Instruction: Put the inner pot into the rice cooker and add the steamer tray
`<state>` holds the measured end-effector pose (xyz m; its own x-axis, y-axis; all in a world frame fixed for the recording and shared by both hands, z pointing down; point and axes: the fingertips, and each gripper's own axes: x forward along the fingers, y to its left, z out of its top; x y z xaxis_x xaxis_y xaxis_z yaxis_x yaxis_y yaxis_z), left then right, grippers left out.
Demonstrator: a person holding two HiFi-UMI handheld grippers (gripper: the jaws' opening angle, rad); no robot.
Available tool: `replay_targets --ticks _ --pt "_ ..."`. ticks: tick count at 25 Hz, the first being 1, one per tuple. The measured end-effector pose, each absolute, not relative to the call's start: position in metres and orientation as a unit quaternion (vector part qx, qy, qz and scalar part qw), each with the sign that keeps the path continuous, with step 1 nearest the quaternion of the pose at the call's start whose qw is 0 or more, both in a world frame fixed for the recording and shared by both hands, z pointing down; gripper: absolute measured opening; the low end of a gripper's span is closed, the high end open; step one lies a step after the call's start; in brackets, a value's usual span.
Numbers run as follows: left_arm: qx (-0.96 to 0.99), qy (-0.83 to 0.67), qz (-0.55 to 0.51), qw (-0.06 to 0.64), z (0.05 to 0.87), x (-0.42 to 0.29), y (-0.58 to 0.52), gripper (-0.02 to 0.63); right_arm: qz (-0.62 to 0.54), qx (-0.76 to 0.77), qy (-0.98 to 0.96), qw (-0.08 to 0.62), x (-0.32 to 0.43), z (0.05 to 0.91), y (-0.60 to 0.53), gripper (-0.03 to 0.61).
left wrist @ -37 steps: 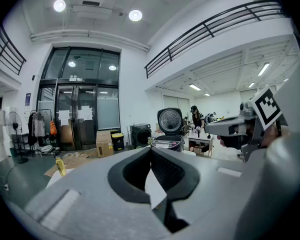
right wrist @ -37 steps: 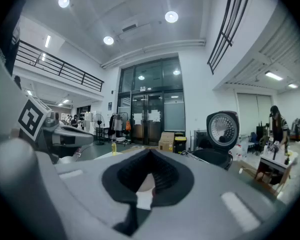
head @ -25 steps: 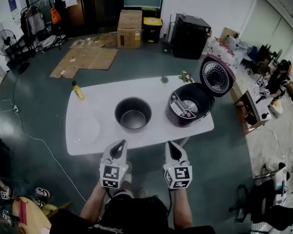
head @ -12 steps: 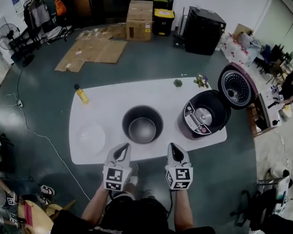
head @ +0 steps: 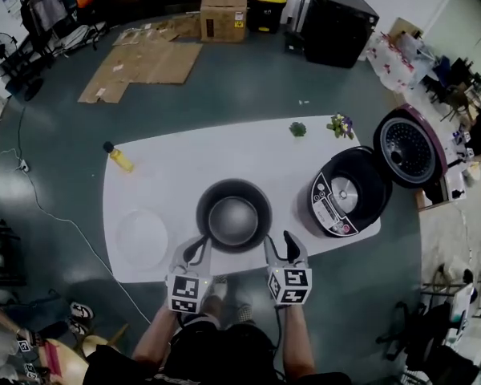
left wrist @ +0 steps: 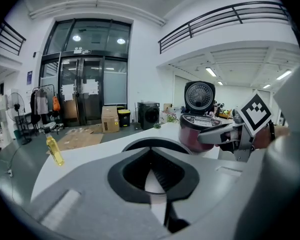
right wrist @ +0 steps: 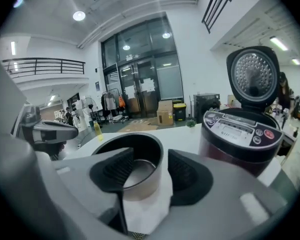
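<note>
We look down on a white table [head: 184,163]. The inner pot [head: 233,219] stands on it, upright and empty, close to the near edge and about in the middle. The rice cooker [head: 337,215] is on the right end of the table, apart from the pot, and its lid [head: 409,149] stands open toward the far right side. The inside of the cooker is empty. The clear round steamer tray [head: 142,237] lies flat on the left part of the table, near the front edge, and it touches neither the pot nor a gripper.

The left gripper [head: 200,245] is at the near left side of the pot, just beside its rim. In the left gripper view we see its two tips meeting, so this claw is closed and holds nothing. The dark rim of the pot shows behind the tips.

The right gripper [head: 287,241] is at the near right side of the pot. Its jaws have just been opening and now they stand apart. In the right gripper view the pot wall shows in the gap between them, but the pads do not press on it.

A small bottle of yellow liquid [head: 119,159] stands at the far left corner, and two little plants [head: 297,128] at the far edge.
</note>
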<state>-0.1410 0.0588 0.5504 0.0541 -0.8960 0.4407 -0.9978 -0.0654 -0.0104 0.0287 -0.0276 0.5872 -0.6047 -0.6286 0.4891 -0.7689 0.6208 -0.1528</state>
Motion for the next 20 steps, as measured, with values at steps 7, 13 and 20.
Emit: replay_targets --ticks 7,13,20 --pt "0.710 -0.654 0.183 0.184 0.582 -0.153 0.037 0.011 0.216 0.401 -0.857 0.240 0.018 0.632 -0.054 0.276" --pt "0.710 -0.648 0.192 0.199 0.595 -0.167 0.021 0.011 0.253 0.390 -0.841 0.277 0.002 0.659 -0.068 0.278" --pt "0.708 -0.643 0.198 0.217 0.611 -0.182 0.008 0.011 0.279 0.382 -0.822 0.316 -0.014 0.688 -0.075 0.278"
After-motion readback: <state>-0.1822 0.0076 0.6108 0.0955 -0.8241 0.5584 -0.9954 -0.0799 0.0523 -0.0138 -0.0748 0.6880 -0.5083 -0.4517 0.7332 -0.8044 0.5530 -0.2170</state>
